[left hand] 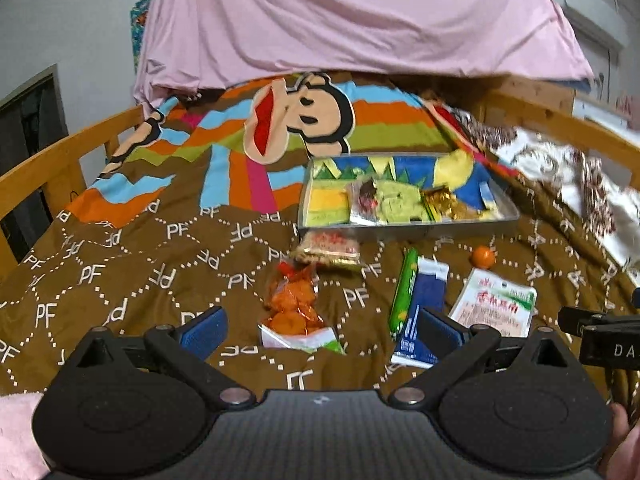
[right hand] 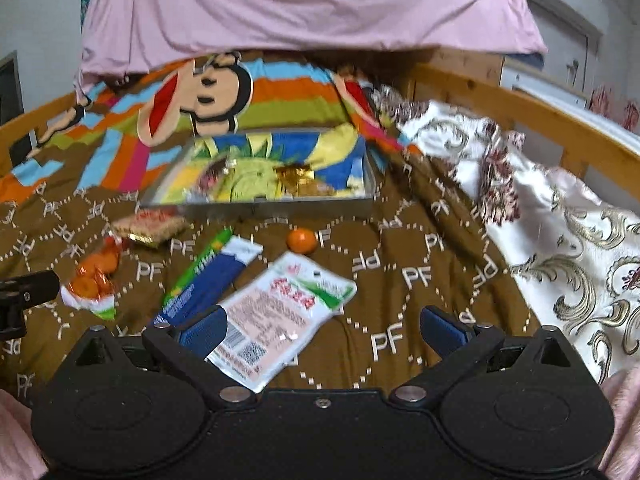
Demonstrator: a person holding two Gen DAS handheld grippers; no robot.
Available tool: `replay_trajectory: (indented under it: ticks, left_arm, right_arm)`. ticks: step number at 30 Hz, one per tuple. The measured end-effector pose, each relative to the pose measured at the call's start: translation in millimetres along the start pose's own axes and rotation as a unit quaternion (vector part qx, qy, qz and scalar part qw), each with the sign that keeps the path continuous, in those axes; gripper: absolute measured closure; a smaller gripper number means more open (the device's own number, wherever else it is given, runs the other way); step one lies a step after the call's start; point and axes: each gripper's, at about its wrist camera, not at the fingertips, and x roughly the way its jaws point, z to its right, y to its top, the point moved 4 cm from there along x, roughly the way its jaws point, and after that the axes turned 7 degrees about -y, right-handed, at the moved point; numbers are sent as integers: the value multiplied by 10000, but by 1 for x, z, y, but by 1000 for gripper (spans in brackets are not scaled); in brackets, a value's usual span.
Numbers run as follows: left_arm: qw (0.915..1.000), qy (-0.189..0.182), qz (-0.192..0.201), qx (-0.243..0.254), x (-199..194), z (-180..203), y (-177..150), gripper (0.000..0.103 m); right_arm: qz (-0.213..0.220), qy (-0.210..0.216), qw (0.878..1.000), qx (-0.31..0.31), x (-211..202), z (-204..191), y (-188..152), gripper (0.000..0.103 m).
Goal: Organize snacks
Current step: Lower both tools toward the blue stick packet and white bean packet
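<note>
Snacks lie lengthwise toward the tray [left hand: 505, 213]: green stick [left hand: 403, 293], blue pack [left hand: 425, 308]. Both tongs [left hand: 320, 330] [right hand: 322, 330] released; labels blurred.

My left gripper [left hand: 322, 330]: black body, blue ribbed finger pads [left hand: 204, 330]. My right gripper [right hand: 322, 328]: same black and blue.
Brown bed cover [left hand: 132, 264]: white dotted diamond grid with "PF" letters, plus rainbow stripes and a cartoon monkey face.
Grey metal tray [left hand: 508, 210]: blue, yellow and green liner.
Orange crinkly snack bag [left hand: 294, 300]: white-green bottom edge.
Slim green stick pack [left hand: 404, 292].
Dark blue flat packet [left hand: 424, 300]: white ends.
White flat pouch [right hand: 280, 312]: red lettering, green corner.
Small orange round fruit [right hand: 301, 240].
Pink draped sheet [left hand: 340, 16].
White floral quilt [right hand: 560, 240]: gold and maroon scrolls.
</note>
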Motion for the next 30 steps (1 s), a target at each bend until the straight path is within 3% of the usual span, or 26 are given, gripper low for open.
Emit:
replay_trajectory:
  ticks: [9, 16, 23, 28, 30]
  left_arm:
    - [9957, -482, -791, 54, 34, 5, 0, 0]
    - [9848, -1162, -1293, -19, 63, 10, 2, 0]
    - [9667, -1855, -1712, 422, 100, 30, 6, 0]
    - [9499, -2235, -2094, 616, 123, 39, 2, 1]
    - [9473, -2259, -2185, 627, 130, 40, 1, 1]
  right_arm:
    - [-858, 528, 9949, 69, 33, 3, 4, 1]
    - [-1489, 879, 9849, 61, 78, 13, 12, 1]
    - [-1935, 1292, 9716, 439, 119, 23, 19, 1]
    - [-2294, 1616, 9563, 820, 139, 22, 14, 1]
    - [-2311, 1638, 9549, 887, 143, 22, 14, 0]
